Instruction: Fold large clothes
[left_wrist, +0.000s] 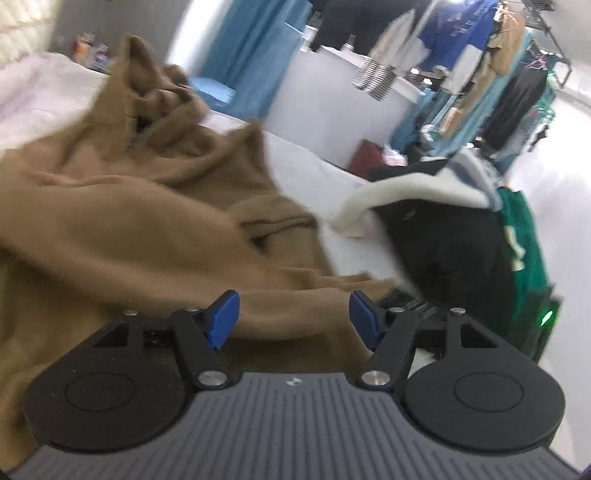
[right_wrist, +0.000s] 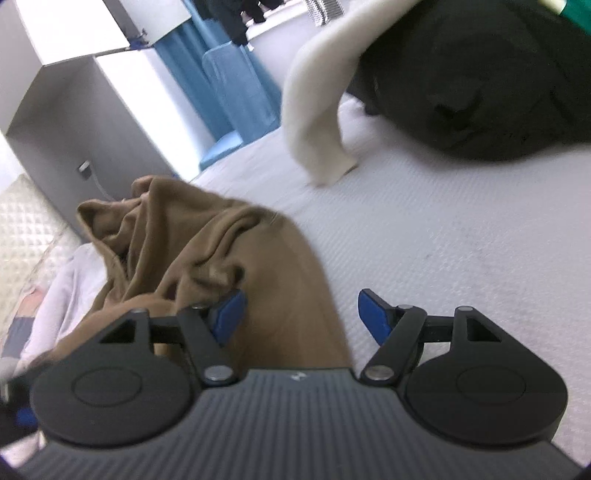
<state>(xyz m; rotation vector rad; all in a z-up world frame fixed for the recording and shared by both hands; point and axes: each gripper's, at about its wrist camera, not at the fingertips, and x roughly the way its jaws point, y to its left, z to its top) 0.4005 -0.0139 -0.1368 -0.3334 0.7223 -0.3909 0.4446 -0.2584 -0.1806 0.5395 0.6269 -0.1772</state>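
One brown garment (left_wrist: 122, 206) lies rumpled on the white bed (right_wrist: 424, 240), its bulk stretching away from both tools. The left tool (left_wrist: 293, 317) hangs over a fold of it, jaws apart, gripping nothing. The right tool (right_wrist: 299, 314), also open and empty, straddles the garment's edge, cloth toward its left jaw, bare bed toward its right. No writing is readable.
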